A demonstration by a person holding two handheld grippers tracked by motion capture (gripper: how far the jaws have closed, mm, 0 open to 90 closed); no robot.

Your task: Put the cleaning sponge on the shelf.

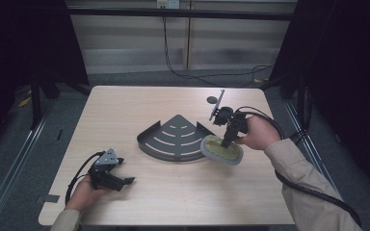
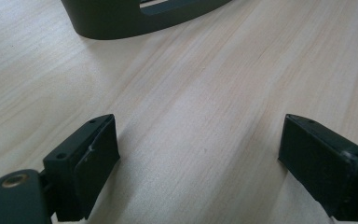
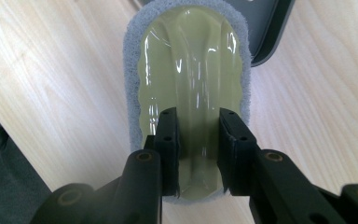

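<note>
An oval scrubbing pad (image 3: 191, 60) with a glossy yellow-green ridge lies on the bench (image 1: 183, 192), just right of a dark fan-shaped rack (image 1: 173, 137); the right hand-held gripper (image 3: 198, 140) pinches that ridge, likely for lifting. The left hand-held gripper (image 2: 198, 154) rests released, near left

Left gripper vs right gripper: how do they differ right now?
The left gripper has its jaws spread wide with bare table between them; the right gripper is closed on the ridge of a yellow-green scrub pad. The left rests low on the table near the front edge; the right points steeply down beside the dark corner shelf. Both are black, hand-held and cabled.
</note>
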